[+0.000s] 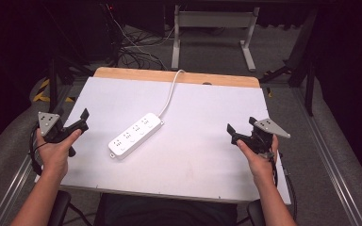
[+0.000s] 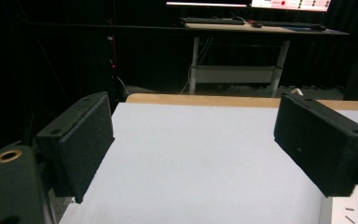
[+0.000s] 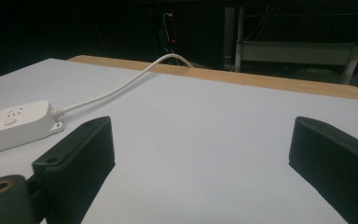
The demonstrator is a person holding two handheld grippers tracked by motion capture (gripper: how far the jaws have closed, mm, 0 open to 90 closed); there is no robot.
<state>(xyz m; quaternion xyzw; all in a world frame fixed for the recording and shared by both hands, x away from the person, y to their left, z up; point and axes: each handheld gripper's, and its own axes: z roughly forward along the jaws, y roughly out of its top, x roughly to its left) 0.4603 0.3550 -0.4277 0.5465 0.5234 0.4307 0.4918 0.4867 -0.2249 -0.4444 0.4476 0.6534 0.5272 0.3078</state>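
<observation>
White table top [image 1: 202,155], wooden edge [image 1: 136,73], dark room

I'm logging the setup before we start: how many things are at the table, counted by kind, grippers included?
Power strips: 1, the white power strip lying on the white table top, its cord running off the far edge.
Grippers: 2, the left gripper and the right gripper, each held in a hand with jaws apart and holding nothing.
Total: 3

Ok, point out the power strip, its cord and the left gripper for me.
power strip [image 1: 135,134]: high view, middle of its top face.
cord [image 1: 170,94]: high view, mid-length of the white cable.
left gripper [image 1: 82,118]: high view, between its open jaws.
</observation>
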